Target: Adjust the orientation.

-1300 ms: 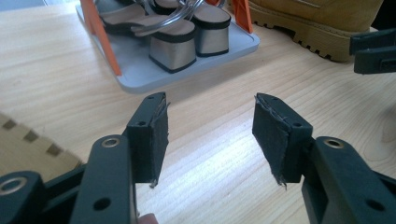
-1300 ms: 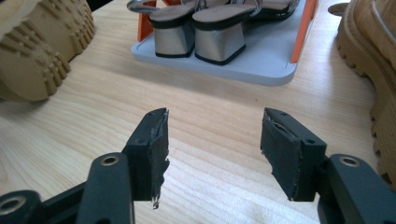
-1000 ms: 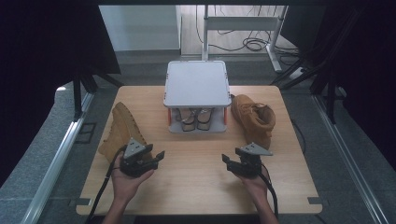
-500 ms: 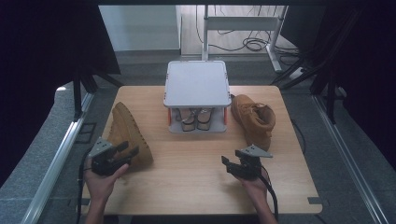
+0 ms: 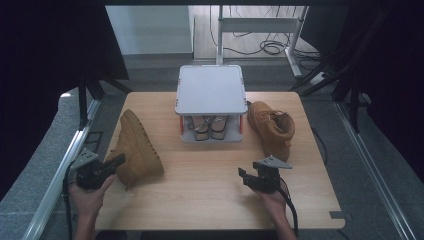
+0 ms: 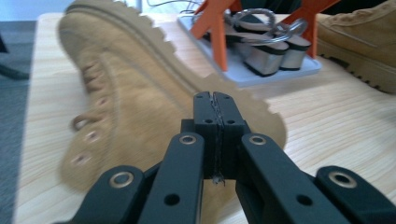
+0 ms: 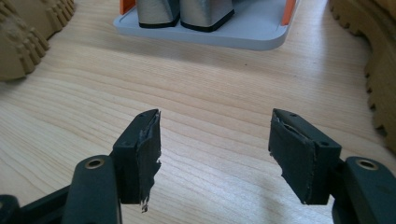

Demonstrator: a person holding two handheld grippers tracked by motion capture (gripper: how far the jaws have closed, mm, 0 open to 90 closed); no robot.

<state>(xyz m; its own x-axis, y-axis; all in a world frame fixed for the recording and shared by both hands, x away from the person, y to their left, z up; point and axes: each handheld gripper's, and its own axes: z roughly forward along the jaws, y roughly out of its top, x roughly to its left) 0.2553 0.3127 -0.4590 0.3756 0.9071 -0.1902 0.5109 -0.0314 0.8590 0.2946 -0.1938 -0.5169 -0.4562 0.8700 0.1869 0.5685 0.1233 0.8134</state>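
High view: a grey rack [image 5: 210, 92] stands at the far middle of the table [image 5: 210, 195], with a pair of heeled shoes [image 5: 210, 127] on its lower shelf. One tan boot [image 5: 134, 150] lies on its side to the left of the rack, sole turned toward the rack. A second tan boot [image 5: 272, 127] sits upright just right of the rack. The left claw [image 5: 112, 162] is at the near-left of the rack, its tips at the near end of the lying boot. The right claw [image 5: 245, 176] hovers near the table, in front of the rack and well apart from the upright boot.

Left gripper view: the left claw [image 6: 215, 105] is clenched, pads pressed flat together with nothing between them. The lying boot [image 6: 121, 93] sits directly beyond the tips; contact cannot be confirmed. The jaws have just been closing. The rack's orange posts [image 6: 219, 28] stand farther off.

Right gripper view: the right claw [image 7: 215, 140] is released, jaws wide over bare table, facing the rack's base [image 7: 210, 32].

Judgement: the step in hand appears to be getting hold of the lying boot with the left claw, and the closure looks empty. The next move likely calls for reopening the jaws, setting them astride the boot's edge or collar, then closing again.
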